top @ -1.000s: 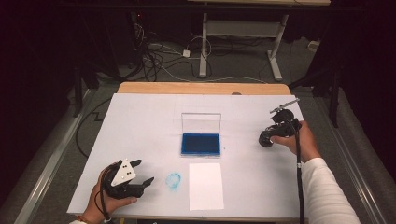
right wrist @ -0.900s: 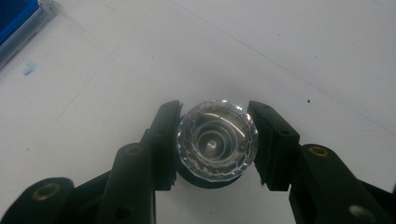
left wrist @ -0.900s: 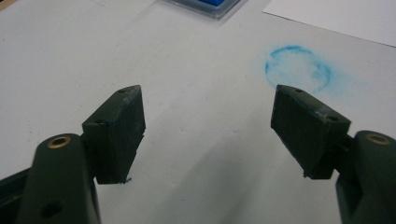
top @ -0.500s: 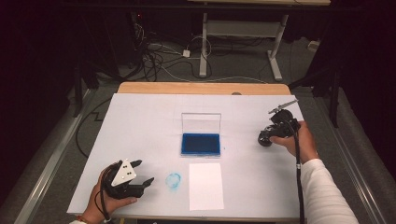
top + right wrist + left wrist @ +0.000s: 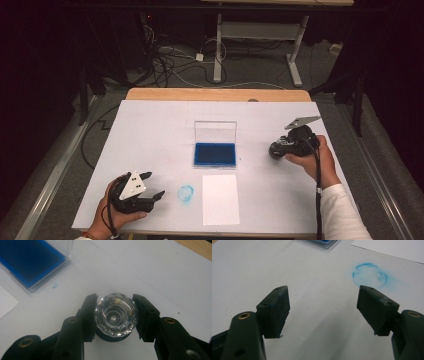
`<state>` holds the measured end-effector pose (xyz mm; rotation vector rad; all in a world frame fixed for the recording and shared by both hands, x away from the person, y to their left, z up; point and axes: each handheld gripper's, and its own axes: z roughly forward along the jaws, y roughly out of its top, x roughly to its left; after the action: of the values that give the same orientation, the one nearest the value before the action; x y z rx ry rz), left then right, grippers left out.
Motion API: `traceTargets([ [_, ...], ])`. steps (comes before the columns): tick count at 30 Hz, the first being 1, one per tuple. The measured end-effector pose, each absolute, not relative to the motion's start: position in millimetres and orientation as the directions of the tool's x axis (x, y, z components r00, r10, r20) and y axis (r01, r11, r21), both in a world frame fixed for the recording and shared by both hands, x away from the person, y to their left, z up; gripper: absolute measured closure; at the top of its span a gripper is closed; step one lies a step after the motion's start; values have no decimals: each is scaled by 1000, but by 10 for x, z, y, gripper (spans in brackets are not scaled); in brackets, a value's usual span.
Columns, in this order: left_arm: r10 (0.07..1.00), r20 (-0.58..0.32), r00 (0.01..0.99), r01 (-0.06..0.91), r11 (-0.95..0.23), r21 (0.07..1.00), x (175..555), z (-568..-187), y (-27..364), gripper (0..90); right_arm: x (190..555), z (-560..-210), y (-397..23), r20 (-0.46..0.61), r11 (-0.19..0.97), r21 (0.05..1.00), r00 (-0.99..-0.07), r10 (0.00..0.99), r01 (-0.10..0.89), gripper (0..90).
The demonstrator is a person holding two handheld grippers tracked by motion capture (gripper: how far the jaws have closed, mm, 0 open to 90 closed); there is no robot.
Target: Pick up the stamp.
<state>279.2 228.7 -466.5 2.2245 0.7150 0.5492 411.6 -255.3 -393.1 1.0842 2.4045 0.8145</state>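
Your right gripper (image 5: 116, 316) clamps its jaws on the faceted stamp (image 5: 116, 316), right of the blue ink pad (image 5: 215, 154). Your left gripper (image 5: 145, 187) waits with jaws wide, left of the blue ring print (image 5: 185, 193).

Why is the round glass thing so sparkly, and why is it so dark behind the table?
Right gripper view: the faceted glass stamp catches light, glinting between the right tongs. High view: light falls on the white table; the floor behind stays dim.

From above the near edge we look forward and down on the table (image 5: 150, 130); both gripper views sit close and low, sharing the blue ink pad (image 5: 215, 154) with it.
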Motion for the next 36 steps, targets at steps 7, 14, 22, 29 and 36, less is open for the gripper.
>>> traceTargets([
  [7,631,169,757,325,-589,740,2797,-4672,2280,254,3948,-3915,-2526,-92,528,683,-657,748,505,575],
  [14,629,173,758,320,-590,741,2794,-4666,2288,254,3827,-3859,-2469,-110,550,696,-689,716,461,575],
  [22,626,170,761,315,-586,747,2803,-4667,2298,254,3708,-3798,-2380,-117,565,710,-721,683,421,575],
  [29,622,163,766,310,-579,754,2847,-4684,2300,254,3638,-3759,-2269,-127,582,715,-746,654,388,575],
  [36,620,158,768,311,-577,755,2850,-4694,2325,253,3603,-3748,-2164,-137,603,713,-771,621,359,575],
])
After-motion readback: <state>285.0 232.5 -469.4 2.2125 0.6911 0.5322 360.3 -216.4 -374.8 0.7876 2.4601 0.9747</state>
